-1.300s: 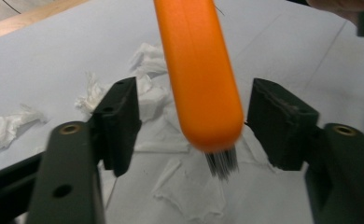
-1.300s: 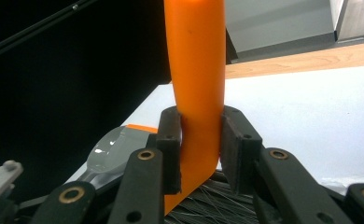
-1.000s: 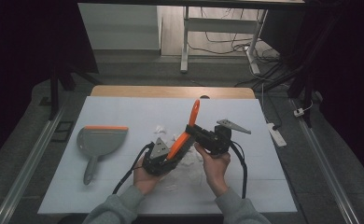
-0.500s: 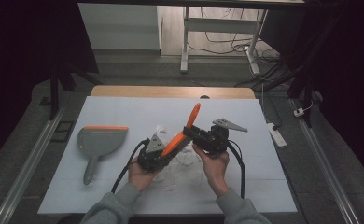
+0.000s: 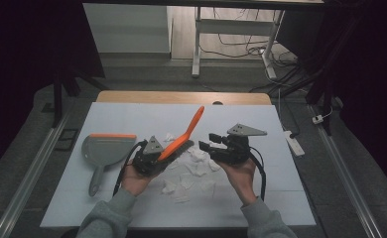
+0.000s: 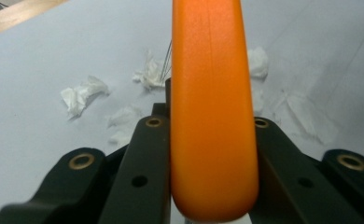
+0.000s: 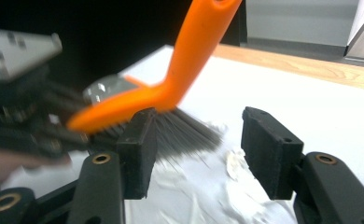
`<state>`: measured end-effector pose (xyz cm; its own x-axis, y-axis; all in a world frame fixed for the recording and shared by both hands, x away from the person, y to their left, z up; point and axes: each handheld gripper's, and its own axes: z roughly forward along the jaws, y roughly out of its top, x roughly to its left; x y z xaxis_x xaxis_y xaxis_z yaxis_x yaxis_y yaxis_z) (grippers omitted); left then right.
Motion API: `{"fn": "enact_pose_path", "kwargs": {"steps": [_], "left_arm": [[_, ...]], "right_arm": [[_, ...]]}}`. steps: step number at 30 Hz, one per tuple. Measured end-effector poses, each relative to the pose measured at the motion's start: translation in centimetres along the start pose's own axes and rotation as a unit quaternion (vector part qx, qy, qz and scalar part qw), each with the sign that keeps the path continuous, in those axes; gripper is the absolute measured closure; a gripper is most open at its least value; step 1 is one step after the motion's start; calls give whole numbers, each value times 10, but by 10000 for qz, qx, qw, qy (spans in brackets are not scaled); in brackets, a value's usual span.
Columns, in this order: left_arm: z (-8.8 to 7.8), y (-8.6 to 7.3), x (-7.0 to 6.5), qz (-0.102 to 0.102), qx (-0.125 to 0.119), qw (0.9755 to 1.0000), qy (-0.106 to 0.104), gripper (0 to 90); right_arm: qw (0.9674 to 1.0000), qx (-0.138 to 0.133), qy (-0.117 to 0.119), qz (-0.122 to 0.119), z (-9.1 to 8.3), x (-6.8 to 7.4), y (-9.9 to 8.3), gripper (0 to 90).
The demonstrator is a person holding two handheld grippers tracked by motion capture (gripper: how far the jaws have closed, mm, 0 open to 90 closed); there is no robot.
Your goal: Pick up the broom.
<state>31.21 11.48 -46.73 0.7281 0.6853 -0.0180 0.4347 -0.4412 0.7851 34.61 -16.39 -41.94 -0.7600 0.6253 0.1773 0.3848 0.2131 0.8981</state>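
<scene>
We held the orange brush (image 5: 181, 139) in our left tongs (image 5: 154, 153). The jaws were pressed tight on the brush, one on each side of its orange back (image 6: 213, 121). Its handle pointed up and away toward one o'clock, and its dark bristles (image 7: 185, 133) faced down at the table (image 5: 132, 119), over the paper bits.

Our right tongs (image 5: 209, 144) sat just beside the brush, at about three o'clock from it. Their jaws had just been opening and stood spread apart. Nothing was between them. In the right gripper view the bristles were just past the left jaw, and we could not tell if they touched it.

White paper scraps (image 5: 189, 173) lay in a little heap on the table under and in front of both tongs. More scraps (image 6: 84, 91) lay a bit farther out.

A grey dustpan (image 5: 104, 151) with an orange edge lay flat at nine o'clock from the brush, well apart from it. Its handle pointed back toward us.
</scene>
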Motion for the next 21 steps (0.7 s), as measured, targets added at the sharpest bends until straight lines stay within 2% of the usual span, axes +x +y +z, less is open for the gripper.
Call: {"fn": "enact_pose_path", "kwargs": {"steps": [1, 2, 3, 4, 6, 7, 8, 10, 12, 18, 21], "left_arm": [[-1, 0, 0, 15, 31, 10000, -17, 791], [-2, 0, 1, 36, 94, 9999, -78, 791], [-2, 0, 1, 60, 148, 9998, -113, 791], [-3, 0, 1, 92, 200, 9997, -138, 791], [-4, 1, 1, 166, 283, 9993, -177, 791], [-4, 2, 1, 223, 325, 9990, -198, 792], [-4, 3, 1, 281, 369, 9987, -200, 792], [-4, 3, 0, 351, 441, 9982, -220, 791], [-4, 4, 0, 387, 501, 9976, -289, 791], [0, 6, -4, 544, 748, 9950, -377, 790], [3, 6, -8, 631, 847, 9935, -421, 790]], "right_arm": [[9995, 217, -44, -222, -2, -1, 1, 431], [9995, 217, -44, -222, -2, -1, 1, 431], [9978, 416, -159, -501, -3, 1, 1, 426], [9978, 416, -159, -501, -3, 1, 1, 426], [9949, 585, -202, -791, -5, 2, 1, 424], [9923, 705, -164, -1008, -7, 5, 2, 421], [9923, 705, -164, -1008, -7, 5, 2, 421], [9887, 794, -48, -1272, -11, 8, 5, 416], [9864, 846, 40, -1411, -13, 11, 6, 408], [9749, 1113, 210, -1916, -12, 25, 10, 389], [9730, 1158, 287, -1975, -11, 28, 10, 379]]}}
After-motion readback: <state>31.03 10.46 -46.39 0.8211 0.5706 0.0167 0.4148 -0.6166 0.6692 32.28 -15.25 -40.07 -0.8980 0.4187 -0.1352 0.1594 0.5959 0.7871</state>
